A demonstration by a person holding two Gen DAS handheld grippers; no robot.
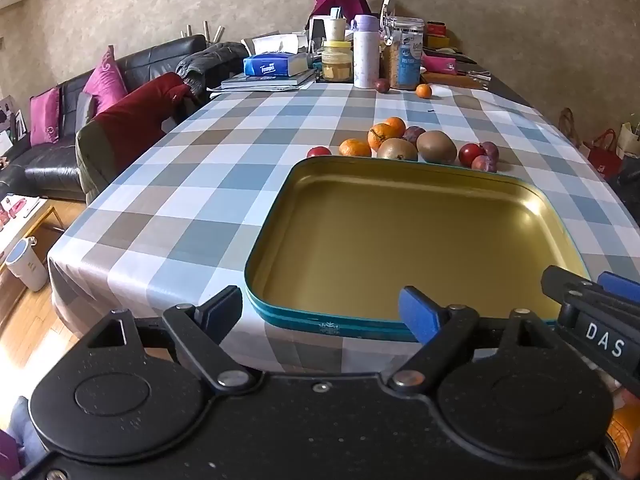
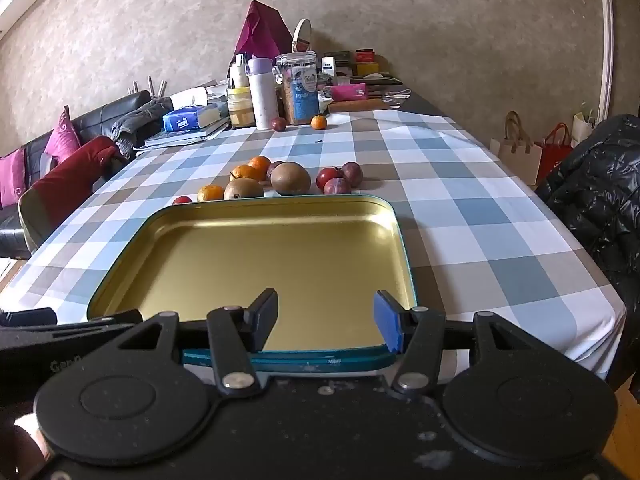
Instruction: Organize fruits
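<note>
Filling the middle of both views, a shallow tin tray (image 1: 400, 240) (image 2: 256, 256) with a gold inside and a teal rim lies on the checked table (image 1: 180, 200) (image 2: 480, 220), and nothing lies in it. Beyond its far edge, above the centre of each frame, the fruits sit bunched on the cloth: two brown kiwis (image 1: 436, 146) (image 2: 290, 178) side by side, three tangerines (image 1: 382, 136) (image 2: 244, 172), a small red fruit (image 1: 319, 152) (image 2: 182, 200) at the left end of the row, and a cluster of red and purple plums (image 1: 478, 156) (image 2: 338, 180) at the right end. One more plum (image 1: 382, 85) (image 2: 279, 124) and a lone tangerine (image 1: 424, 91) (image 2: 319, 121) rest farther up the frame, near a glass jar (image 1: 404, 54) (image 2: 300, 88) filled with grainy contents and a smaller yellow-lidded jar (image 1: 336, 60) (image 2: 241, 106).

At the bottom of the left wrist view, the left gripper (image 1: 320, 310) hangs over the tray's near left corner, its fingers spread wide and holding nothing. At the bottom of the right wrist view, the right gripper (image 2: 326, 320) hovers over the tray's near edge, fingers likewise parted and bare.
</note>
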